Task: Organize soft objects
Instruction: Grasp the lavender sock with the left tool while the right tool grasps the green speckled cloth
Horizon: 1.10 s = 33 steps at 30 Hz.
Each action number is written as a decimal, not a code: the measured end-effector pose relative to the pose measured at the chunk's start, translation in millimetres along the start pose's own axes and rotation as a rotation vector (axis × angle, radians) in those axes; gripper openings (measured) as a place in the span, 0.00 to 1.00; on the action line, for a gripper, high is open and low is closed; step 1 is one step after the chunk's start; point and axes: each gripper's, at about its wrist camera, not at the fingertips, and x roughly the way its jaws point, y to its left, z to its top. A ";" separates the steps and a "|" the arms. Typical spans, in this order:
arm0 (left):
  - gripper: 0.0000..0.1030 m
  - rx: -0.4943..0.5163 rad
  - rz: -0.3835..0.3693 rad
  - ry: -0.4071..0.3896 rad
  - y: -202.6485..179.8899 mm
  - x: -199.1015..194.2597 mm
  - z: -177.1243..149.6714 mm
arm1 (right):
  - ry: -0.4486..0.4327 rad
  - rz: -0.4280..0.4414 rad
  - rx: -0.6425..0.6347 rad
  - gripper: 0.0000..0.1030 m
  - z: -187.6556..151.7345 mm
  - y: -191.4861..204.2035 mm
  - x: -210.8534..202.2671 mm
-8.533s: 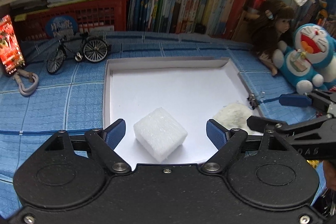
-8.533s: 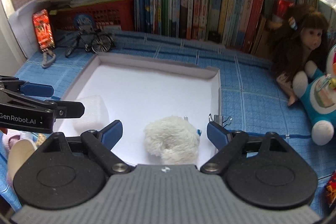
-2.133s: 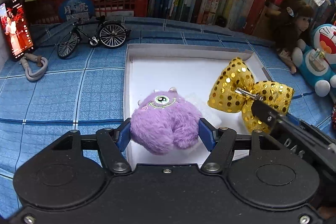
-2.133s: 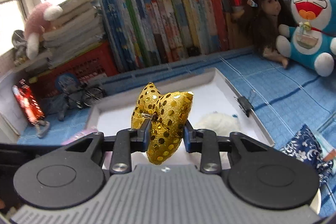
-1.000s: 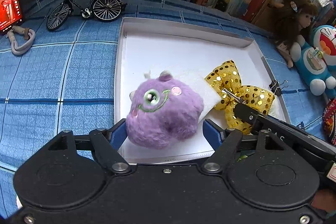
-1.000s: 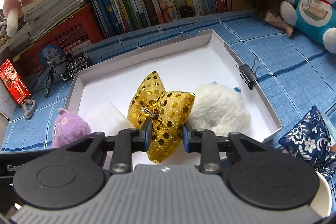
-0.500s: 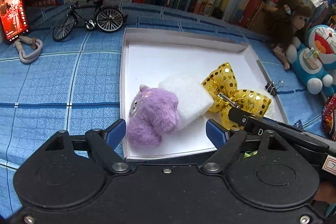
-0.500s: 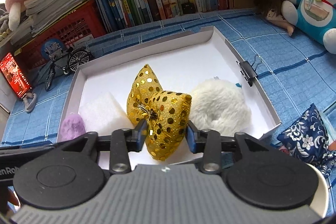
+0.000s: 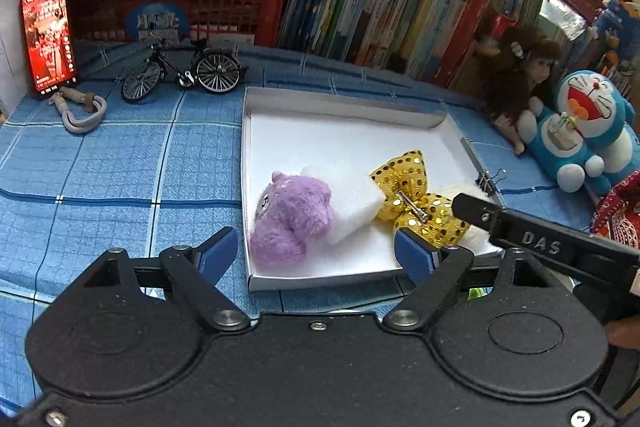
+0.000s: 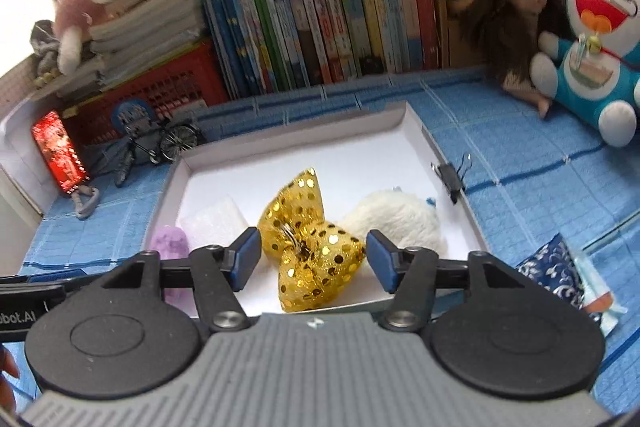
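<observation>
Lying between spread right tongs (image 10: 314, 261) — gold bow (image 10: 310, 259), untouched.

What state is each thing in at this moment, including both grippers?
Left gripper: jaws open, empty.
Right gripper: jaws open, empty.
Gold sequin bow: lying in the tray.
Purple plush: on its side in the tray.
White foam block: in the tray, against the purple plush.
White fluffy toy: in the tray.
White tray: open, resting on the blue cloth.

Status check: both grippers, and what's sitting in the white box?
Left gripper open, empty. Right gripper open, gold sequin bow released. Bow, purple plush, white foam block, white fluffy plush lie in white box. Nothing blocking.
</observation>
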 end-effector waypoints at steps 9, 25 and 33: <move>0.84 0.031 -0.027 -0.095 -10.4 -37.5 -26.3 | -0.177 0.054 -0.127 0.82 -13.5 -5.5 -54.7; 0.91 0.013 -0.027 -0.355 -19.5 -99.8 -110.8 | -0.343 0.090 -0.286 0.86 -73.7 -17.1 -101.9; 0.93 -0.002 0.061 -0.414 -10.8 -106.3 -149.6 | -0.375 0.104 -0.348 0.90 -106.9 -16.7 -110.0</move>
